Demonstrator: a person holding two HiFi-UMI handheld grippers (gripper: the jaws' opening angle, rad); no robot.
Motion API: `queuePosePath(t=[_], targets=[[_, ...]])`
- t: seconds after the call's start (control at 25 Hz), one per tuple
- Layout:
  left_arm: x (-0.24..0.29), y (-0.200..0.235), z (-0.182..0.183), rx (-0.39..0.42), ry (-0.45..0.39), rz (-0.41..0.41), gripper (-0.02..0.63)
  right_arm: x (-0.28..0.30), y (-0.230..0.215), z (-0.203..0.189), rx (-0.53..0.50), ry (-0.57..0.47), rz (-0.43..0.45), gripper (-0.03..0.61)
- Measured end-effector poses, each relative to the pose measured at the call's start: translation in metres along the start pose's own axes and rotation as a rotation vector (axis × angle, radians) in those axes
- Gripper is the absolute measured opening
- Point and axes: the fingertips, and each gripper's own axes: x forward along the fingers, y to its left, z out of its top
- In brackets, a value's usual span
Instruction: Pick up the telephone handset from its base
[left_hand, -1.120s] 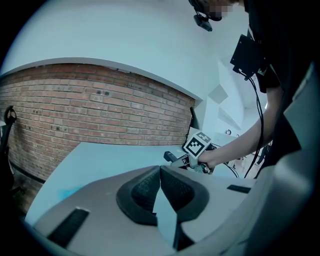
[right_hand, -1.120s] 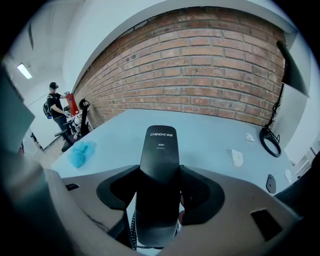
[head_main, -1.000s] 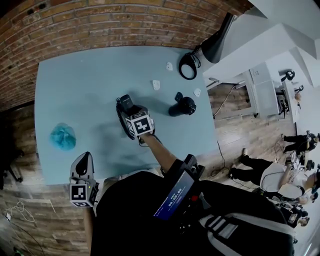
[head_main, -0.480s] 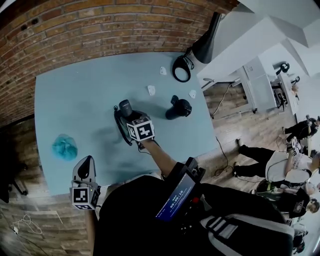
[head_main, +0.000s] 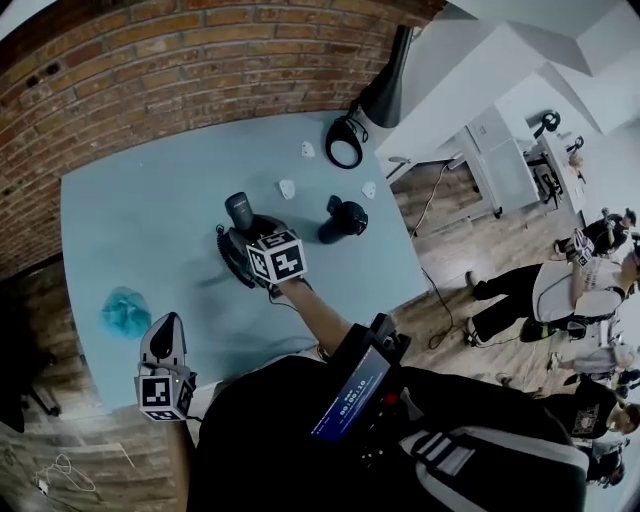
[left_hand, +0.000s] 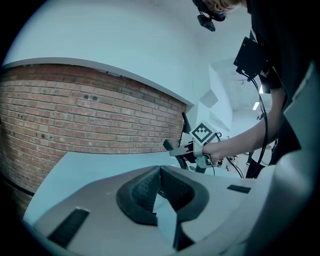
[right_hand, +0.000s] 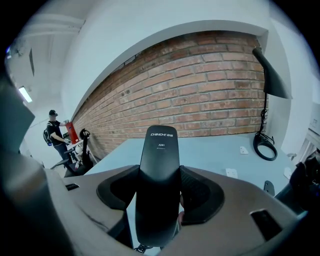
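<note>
The black handset (right_hand: 159, 170) has "CHINO-E" printed in white near its top end, with a smaller "A061" just under it, plus a couple of characters after the brand that I can't read. It's standing up between the pads of the right gripper (right_hand: 159, 200), which is clamped on its middle from both sides, and a bit of coiled cord (right_hand: 141, 247) hangs at the bottom. From the head view the handset's top end pokes out past the claw's tip, and the dark phone base (head_main: 228, 262) sits right under the claw on the light blue table (head_main: 150, 220) — I can't tell if the lower end has cleared the base. Just off to the right of that claw there's a black gadget (head_main: 345, 218), with a black desk lamp (head_main: 385, 85) further out by the brick wall (head_main: 180, 50). The left gripper (left_hand: 159, 182) is pinched closed with nothing in it — it's held low at the near table edge, with a teal crumpled thing (head_main: 125, 312) just ahead and to its left.
</note>
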Motion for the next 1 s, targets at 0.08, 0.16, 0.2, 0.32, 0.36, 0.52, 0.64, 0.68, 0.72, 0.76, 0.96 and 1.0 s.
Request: queuePosePath(t=[0.08, 0.16, 0.2, 0.32, 0.36, 0.52, 0.64, 0.68, 0.72, 0.76, 0.96, 1.0], targets=[[0.001, 0.001, 0.001, 0.003, -0.002, -0.005, 0.018, -0.003, 0.003, 0.009, -0.006, -0.021, 0.002, 0.247], [0.004, 0.002, 0.003, 0.007, -0.006, -0.012, 0.017, -0.007, 0.004, 0.017, -0.011, -0.040, 0.000, 0.247], [0.005, 0.003, 0.004, 0.009, -0.010, -0.015, 0.017, -0.010, 0.003, 0.022, -0.013, -0.051, -0.002, 0.248], [0.008, 0.003, 0.009, 0.015, -0.018, -0.022, 0.017, -0.017, 0.004, 0.035, 0.011, -0.087, 0.004, 0.247], [0.009, 0.003, 0.010, 0.018, -0.021, -0.025, 0.017, -0.020, 0.004, 0.040, 0.032, -0.103, 0.009, 0.248], [0.014, 0.001, 0.012, 0.027, -0.023, -0.047, 0.017, -0.033, 0.006, 0.060, 0.080, -0.161, 0.023, 0.247], [0.018, -0.002, 0.015, 0.033, -0.024, -0.063, 0.017, -0.043, 0.009, 0.074, 0.078, -0.200, 0.029, 0.248], [0.019, -0.004, 0.016, 0.035, -0.025, -0.068, 0.017, -0.047, 0.010, 0.079, 0.076, -0.215, 0.030, 0.247], [0.020, -0.005, 0.016, 0.038, -0.026, -0.072, 0.017, -0.051, 0.010, 0.085, 0.073, -0.230, 0.030, 0.247], [0.021, -0.006, 0.017, 0.040, -0.026, -0.077, 0.017, -0.055, 0.011, 0.091, 0.069, -0.244, 0.032, 0.247], [0.030, -0.008, 0.026, 0.055, -0.037, -0.102, 0.017, -0.073, 0.016, 0.123, 0.046, -0.324, 0.044, 0.247], [0.031, -0.008, 0.028, 0.062, -0.041, -0.106, 0.017, -0.076, 0.018, 0.129, 0.046, -0.341, 0.050, 0.247]])
